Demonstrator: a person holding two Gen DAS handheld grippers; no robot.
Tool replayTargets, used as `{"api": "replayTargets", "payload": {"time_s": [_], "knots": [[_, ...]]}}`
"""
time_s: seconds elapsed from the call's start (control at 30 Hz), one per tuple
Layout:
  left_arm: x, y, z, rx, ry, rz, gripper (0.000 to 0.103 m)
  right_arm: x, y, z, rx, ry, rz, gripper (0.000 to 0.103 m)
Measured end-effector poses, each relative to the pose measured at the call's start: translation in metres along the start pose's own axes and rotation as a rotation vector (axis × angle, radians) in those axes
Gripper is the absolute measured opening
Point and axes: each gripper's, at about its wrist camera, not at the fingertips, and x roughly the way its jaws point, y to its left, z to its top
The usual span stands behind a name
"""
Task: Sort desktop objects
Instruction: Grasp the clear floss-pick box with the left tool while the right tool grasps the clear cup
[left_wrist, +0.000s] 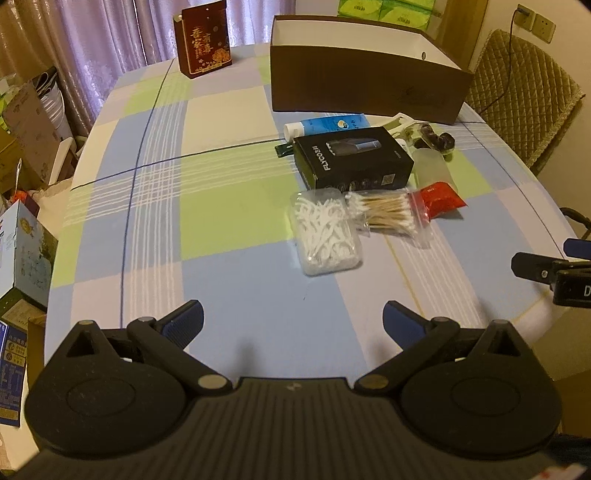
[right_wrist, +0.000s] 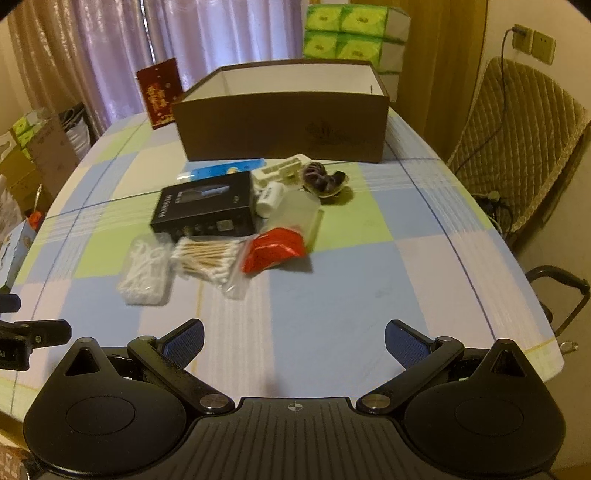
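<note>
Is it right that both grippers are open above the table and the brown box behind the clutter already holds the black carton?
Not quite. The black carton still lies on the tablecloth in front of the brown box, as the right wrist view shows. The left gripper and right gripper are indeed open.

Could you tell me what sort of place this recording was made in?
Probably a home dining room: a table under a checked cloth, a cushioned chair beside it, curtains behind, and stacked tissue packs.

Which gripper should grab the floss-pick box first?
Left, probably. The floss-pick box lies nearly straight ahead of the open left gripper, while it sits off to the left of the open right gripper.
</note>
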Motion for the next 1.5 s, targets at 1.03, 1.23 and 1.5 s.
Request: {"api": "replayTargets", "payload": {"time_s": [1.03, 1.23, 1.5], "knots": [[0.128, -0.009, 0.069, 0.014, 0.112, 0.002, 0.054, 0.086, -0.054, 0.071, -0.037, 0.082, 0.04, 0.101], [0.128, 0.021, 0.068, -0.077, 0.118, 0.061, 0.054, 0.109, -0.036, 0.091, -0.072, 0.058, 0.082, 0.101], [0.127, 0.045, 0.067, -0.141, 0.129, 0.099, 0.055, 0.151, -0.025, 0.111, -0.059, 0.091, 0.109, 0.076]]}}
